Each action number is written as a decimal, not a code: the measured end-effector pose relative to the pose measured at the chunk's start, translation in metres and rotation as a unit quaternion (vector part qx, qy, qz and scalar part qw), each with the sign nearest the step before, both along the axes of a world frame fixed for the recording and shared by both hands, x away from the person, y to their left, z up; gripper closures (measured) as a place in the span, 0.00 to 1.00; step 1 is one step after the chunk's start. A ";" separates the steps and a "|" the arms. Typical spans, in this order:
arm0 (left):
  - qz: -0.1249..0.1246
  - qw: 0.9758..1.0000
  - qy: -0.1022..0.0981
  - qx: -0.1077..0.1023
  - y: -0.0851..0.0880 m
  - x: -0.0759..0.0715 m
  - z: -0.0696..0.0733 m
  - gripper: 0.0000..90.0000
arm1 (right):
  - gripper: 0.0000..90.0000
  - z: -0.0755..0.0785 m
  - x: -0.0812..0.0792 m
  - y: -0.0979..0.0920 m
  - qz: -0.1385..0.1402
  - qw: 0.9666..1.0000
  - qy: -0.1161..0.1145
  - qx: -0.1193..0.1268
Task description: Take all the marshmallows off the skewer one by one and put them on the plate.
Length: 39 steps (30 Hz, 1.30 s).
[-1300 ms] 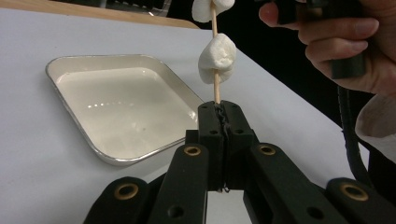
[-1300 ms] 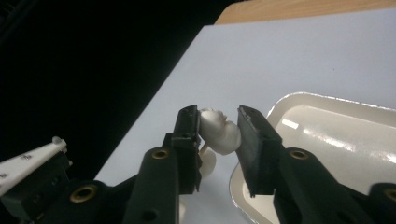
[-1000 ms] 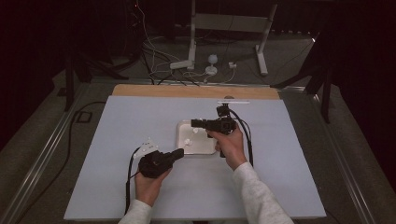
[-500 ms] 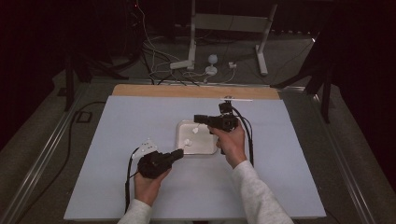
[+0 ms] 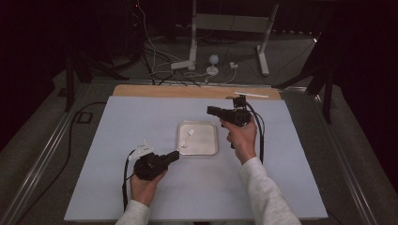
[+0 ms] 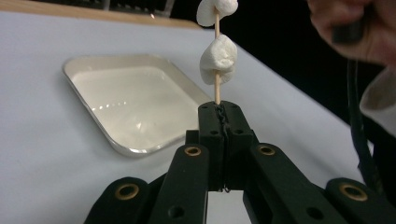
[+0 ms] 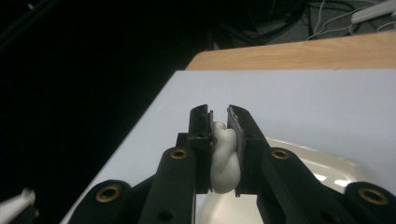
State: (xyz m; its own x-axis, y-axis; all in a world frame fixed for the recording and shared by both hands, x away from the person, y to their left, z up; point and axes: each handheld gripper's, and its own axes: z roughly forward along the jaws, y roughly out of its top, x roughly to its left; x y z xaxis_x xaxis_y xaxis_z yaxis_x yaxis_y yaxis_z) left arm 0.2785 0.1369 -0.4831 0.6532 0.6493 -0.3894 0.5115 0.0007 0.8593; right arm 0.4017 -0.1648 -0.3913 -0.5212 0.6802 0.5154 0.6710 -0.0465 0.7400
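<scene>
- While the wooden skewer (image 6: pixel 216 88) stands upright out of the left gripper (image 6: pixel 223 116), two marshmallows (image 6: pixel 218 58) sit threaded on it, one just above the jaw tips and another higher up at the top edge of the left gripper view.
- Its jaws are pressed together on the skewer's lower end, with no gap between them.
- A third marshmallow (image 7: pixel 223 156) is squeezed between the jaws of the right gripper (image 7: pixel 219 116); its jaws have just been closing on it and now pinch it from both sides, so it bulges out between the pads.
- From the high view, the right gripper (image 5: pixel 213 111) hangs above the table beyond the tray's far right corner, pointing left, while the left gripper (image 5: pixel 174 155) sits by the tray's near left corner with the skewer reaching over it.
- A shallow white tray (image 5: pixel 209 140) lies near the middle of the pale blue table (image 5: pixel 117 122), between the two hands.
- A wooden strip (image 5: pixel 155 91) runs along the table's far edge.
</scene>
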 end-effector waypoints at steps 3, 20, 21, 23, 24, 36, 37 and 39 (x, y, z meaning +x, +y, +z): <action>0.008 1.000 0.003 -0.008 0.002 0.002 0.000 1.00 | 0.87 -0.002 -0.002 0.003 0.013 1.000 -0.006 -0.028; 0.023 1.000 0.016 -0.002 0.005 0.006 -0.004 1.00 | 0.76 -0.050 0.011 0.035 0.034 0.994 0.034 -0.097; 0.023 1.000 0.018 -0.002 0.005 0.006 -0.004 1.00 | 0.76 -0.050 0.011 0.035 0.034 0.994 0.034 -0.097; 0.023 1.000 0.019 0.000 0.005 0.007 -0.005 1.00 | 0.67 -0.053 0.011 0.037 0.033 0.994 0.035 -0.102; 0.024 1.000 0.020 0.002 0.004 0.007 -0.006 1.00 | 0.62 -0.054 0.011 0.037 0.033 0.994 0.035 -0.103; 0.033 0.999 0.022 -0.002 0.006 0.008 -0.008 1.00 | 0.34 -0.047 0.002 0.035 0.052 0.993 0.023 -0.101; 0.033 0.999 0.022 -0.001 0.006 0.008 -0.008 1.00 | 0.33 -0.046 0.000 0.034 0.054 0.994 0.023 -0.098; 0.034 0.999 0.023 -0.002 0.006 0.008 -0.008 1.00 | 0.32 -0.045 -0.003 0.032 0.058 0.994 0.022 -0.088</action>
State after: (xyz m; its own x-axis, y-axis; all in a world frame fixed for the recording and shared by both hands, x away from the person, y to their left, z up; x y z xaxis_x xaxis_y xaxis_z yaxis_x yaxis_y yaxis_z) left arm 0.2869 0.1428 -0.4910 0.5888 0.6903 -0.4205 0.5484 0.0409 0.8352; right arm 0.3989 -0.1327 -0.4359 -0.5804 0.6987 0.4182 0.6968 0.1604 0.6991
